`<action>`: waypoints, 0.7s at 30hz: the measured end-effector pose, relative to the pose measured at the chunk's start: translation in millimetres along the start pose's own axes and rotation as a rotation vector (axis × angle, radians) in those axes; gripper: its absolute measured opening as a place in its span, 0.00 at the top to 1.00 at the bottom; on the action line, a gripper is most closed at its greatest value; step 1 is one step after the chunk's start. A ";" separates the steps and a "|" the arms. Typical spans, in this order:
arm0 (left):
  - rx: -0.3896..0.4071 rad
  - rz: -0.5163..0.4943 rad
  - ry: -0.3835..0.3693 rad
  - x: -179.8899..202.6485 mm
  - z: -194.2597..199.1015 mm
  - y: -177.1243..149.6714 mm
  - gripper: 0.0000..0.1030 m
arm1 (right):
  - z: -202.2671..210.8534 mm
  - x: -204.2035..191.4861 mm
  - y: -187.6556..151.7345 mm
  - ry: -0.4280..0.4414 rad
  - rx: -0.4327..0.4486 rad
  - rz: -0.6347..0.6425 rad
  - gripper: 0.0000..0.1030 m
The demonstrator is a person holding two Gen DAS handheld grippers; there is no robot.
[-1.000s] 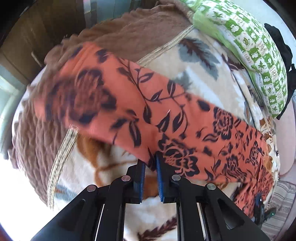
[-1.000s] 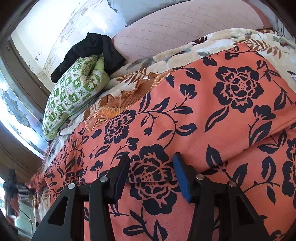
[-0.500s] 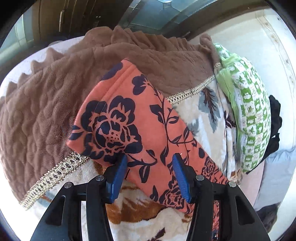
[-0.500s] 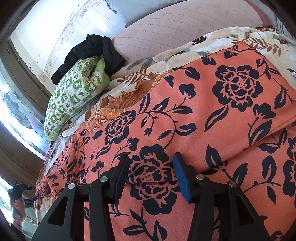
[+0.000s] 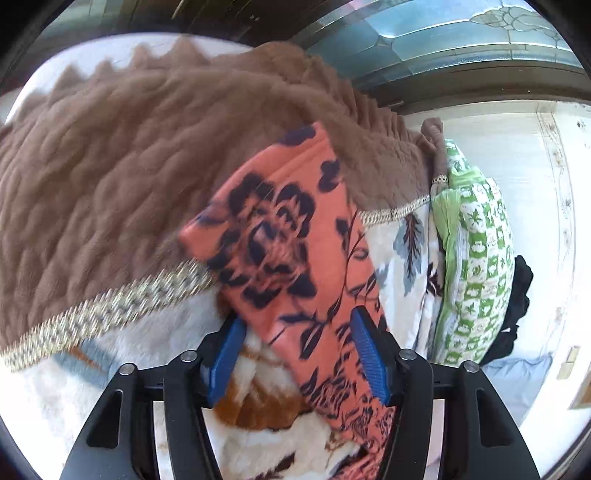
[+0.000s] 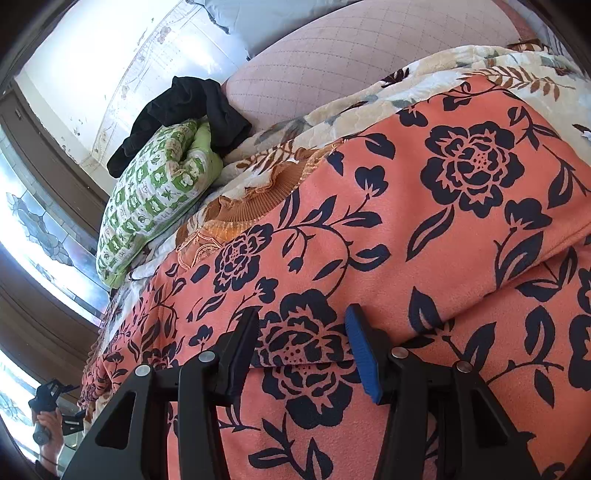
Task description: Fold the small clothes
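An orange garment with black flowers lies stretched along the bed, its narrow end resting on a brown blanket. My left gripper stands over that end with its jaws opening; the cloth runs between the blue pads and they do not press on it. In the right wrist view the wide part of the garment fills the picture, with a folded edge across it. My right gripper is open just over that fold. A hand holding the left gripper shows far off at the lower left.
A white floral blanket covers the bed under the garment. A green patterned pillow and a heap of black clothes lie toward the wall. A pink quilted mattress lies beyond the blanket. A stained-glass window runs behind the bed.
My left gripper let go of the garment's narrow end, opened its jaws, rolled and moved along the bed. That end now lies on the brown blanket. The right gripper has stayed still.
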State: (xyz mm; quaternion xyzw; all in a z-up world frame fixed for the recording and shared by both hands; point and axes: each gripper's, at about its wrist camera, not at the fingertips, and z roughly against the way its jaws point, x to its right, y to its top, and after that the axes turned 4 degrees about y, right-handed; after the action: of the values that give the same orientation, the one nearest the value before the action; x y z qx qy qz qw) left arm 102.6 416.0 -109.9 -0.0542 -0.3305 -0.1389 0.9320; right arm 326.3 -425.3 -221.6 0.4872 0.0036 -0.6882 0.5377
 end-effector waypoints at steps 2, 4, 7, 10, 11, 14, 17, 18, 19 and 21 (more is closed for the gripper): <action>0.031 -0.034 0.039 11.4 -2.8 4.8 0.45 | 0.0 0.2 -0.1 0.001 0.000 0.000 0.50; 0.046 -0.059 0.039 18.3 -2.6 3.1 0.84 | 0.3 0.4 -0.3 0.003 0.001 -0.002 0.50; 0.038 -0.078 0.008 24.0 -1.0 -7.4 0.96 | 0.3 0.4 -0.3 0.008 0.002 -0.007 0.50; 0.072 -0.167 0.023 41.9 12.3 -29.3 0.96 | 0.5 1.2 -0.5 0.015 0.005 -0.013 0.50; 0.072 -0.198 0.013 50.5 15.3 -37.9 0.96 | 0.4 1.3 -0.3 0.016 0.005 -0.014 0.50; 0.060 -0.324 -0.027 85.9 24.7 -74.6 0.96 | 0.5 1.7 -0.4 0.017 0.005 -0.014 0.50; 0.028 -0.462 -0.074 128.8 27.1 -118.5 0.96 | 1.1 3.0 -0.3 0.024 0.008 -0.019 0.50; 0.016 -0.502 -0.087 142.3 26.1 -132.6 0.96 | 1.1 2.9 -0.3 0.026 0.009 -0.021 0.50; -0.005 -0.554 -0.105 160.0 22.1 -151.9 0.96 | 1.2 3.1 -0.3 0.029 0.010 -0.023 0.50; -0.049 -0.627 -0.134 187.6 12.2 -185.0 0.96 | 1.3 3.9 -0.2 0.037 0.012 -0.029 0.50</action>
State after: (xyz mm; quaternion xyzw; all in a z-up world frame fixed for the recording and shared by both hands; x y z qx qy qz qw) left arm 180.2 199.8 19.6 0.0189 -0.3881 -0.4234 0.8184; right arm 325.5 -428.8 -223.7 0.5029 0.0165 -0.6866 0.5247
